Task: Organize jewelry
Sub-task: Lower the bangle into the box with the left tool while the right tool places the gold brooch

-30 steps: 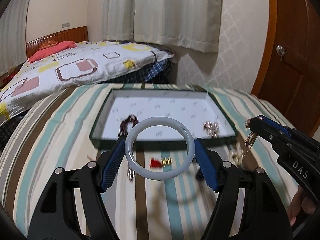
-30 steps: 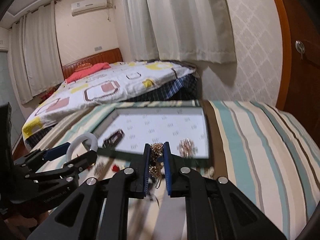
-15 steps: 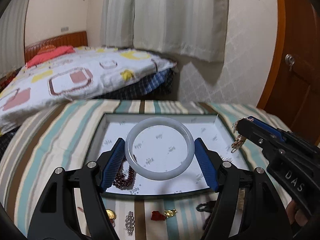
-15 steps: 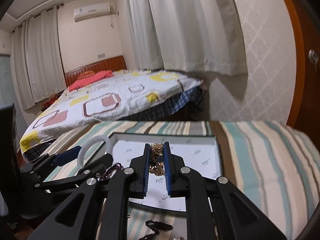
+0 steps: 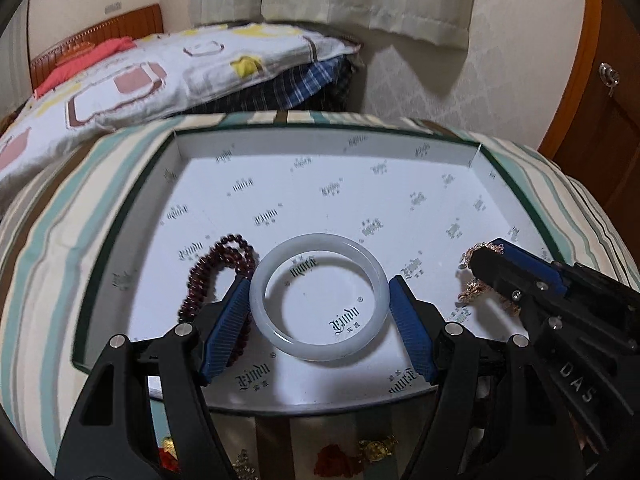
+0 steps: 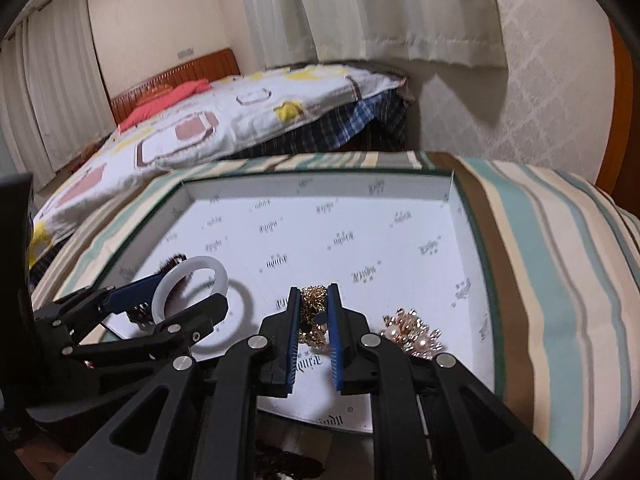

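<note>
White jade, that is what my left gripper (image 5: 320,312) clamps: the bangle (image 5: 319,297) sits flat between the two blue pads (image 5: 226,326), which press on its left and right sides, in the lower middle of the left wrist view. It hangs over the tray (image 5: 124,216), a shallow box with a dark green rim and white printed lining that fills the centre of both views.

Inside the tray, just left of the bangle, a dark red bead string (image 5: 216,272) lies in a loop, partly hidden behind my left pad.

My right gripper (image 6: 314,320) is closed on a gold chain (image 6: 314,300); the bunched links show between the narrow-set blue pads in the lower middle of the right wrist view, above the tray's lining. Just right of it, on the lining, lies a gold piece with pearls (image 6: 412,334).

Along the bottom edge of the left view, outside the tray on the striped cloth (image 5: 48,240), lie small red and gold trinkets (image 5: 352,456).
</note>
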